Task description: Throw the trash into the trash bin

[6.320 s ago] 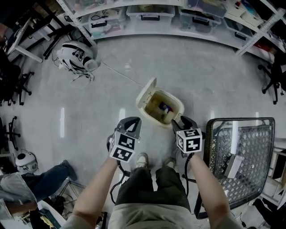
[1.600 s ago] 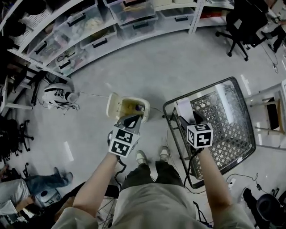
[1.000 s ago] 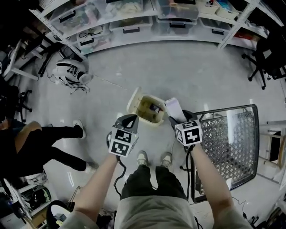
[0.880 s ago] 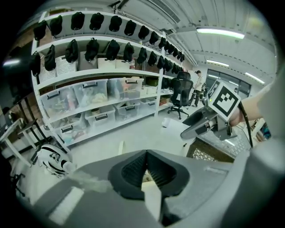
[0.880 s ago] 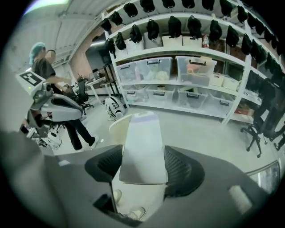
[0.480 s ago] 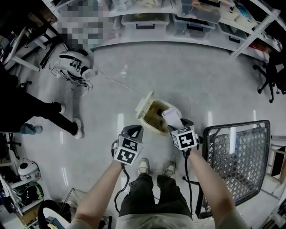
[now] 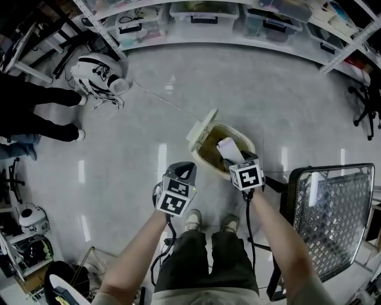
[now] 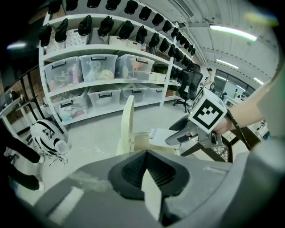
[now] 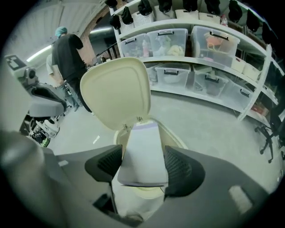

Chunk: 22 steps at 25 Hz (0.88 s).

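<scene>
— Two grippers, one in each hand. How do the tongs stand?

— The right gripper (image 7: 237,161) is clamped on the trash (image 7: 228,149), a flat white packet. In the right gripper view its ribbed pads (image 9: 108,165) press the packet's two long sides. The left gripper (image 7: 185,171) has its jaws closed together with nothing between them, as the left gripper view shows.

— Where is the trash against the bin?

— Over the open mouth of the cream trash bin (image 7: 250,145), which stands on the grey floor (image 7: 119,161) just ahead of the person's shoes (image 7: 191,220). The lid (image 7: 202,124) is tipped up at the bin's far left side. From the right gripper view the packet's far end reaches over the rim, just under the lid's hinge. Whether it touches the rim, I cannot tell.

— And the left gripper?

— Left of the bin, near it but apart, pointing past the lid's edge.

— Anything else around?

— A black mesh rack (image 7: 333,214) at the right, and a white and black helmet (image 7: 98,71) on the floor at the far left. Shelves (image 7: 286,44) with clear storage boxes (image 7: 196,12) run along the back, and another person's dark legs (image 7: 36,104) show at the left edge.
</scene>
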Tool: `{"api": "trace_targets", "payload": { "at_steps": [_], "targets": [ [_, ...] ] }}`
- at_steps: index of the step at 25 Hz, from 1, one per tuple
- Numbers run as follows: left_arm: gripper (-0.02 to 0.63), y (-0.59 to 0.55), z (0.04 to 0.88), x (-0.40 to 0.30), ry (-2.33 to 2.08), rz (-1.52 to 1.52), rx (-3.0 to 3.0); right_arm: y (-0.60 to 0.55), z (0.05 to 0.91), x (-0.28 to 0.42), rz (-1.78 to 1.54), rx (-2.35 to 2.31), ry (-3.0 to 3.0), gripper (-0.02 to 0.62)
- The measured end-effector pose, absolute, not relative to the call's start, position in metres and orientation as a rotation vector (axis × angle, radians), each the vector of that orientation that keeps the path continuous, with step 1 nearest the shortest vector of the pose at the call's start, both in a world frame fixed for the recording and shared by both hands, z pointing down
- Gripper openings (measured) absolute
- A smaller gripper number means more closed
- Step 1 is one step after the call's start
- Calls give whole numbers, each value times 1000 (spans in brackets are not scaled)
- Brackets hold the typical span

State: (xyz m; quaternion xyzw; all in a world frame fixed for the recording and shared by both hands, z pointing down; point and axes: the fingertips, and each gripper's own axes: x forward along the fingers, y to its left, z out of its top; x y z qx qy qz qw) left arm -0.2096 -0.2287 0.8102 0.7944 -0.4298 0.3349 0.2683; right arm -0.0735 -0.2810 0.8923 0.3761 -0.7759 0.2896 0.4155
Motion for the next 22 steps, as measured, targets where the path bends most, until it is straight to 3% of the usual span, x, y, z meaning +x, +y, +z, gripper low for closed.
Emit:
{"api": "trace_targets", "payload": {
  "at_steps": [8,22],
  "targets": [
    [3,-216,811,-220,-1152,927,2152,-279,897,-88,787,974,-1968,301],
    [3,-209,671,-224,-1236,869,2240,-246,690,-71,692,1103,-2188,126]
  ]
}}
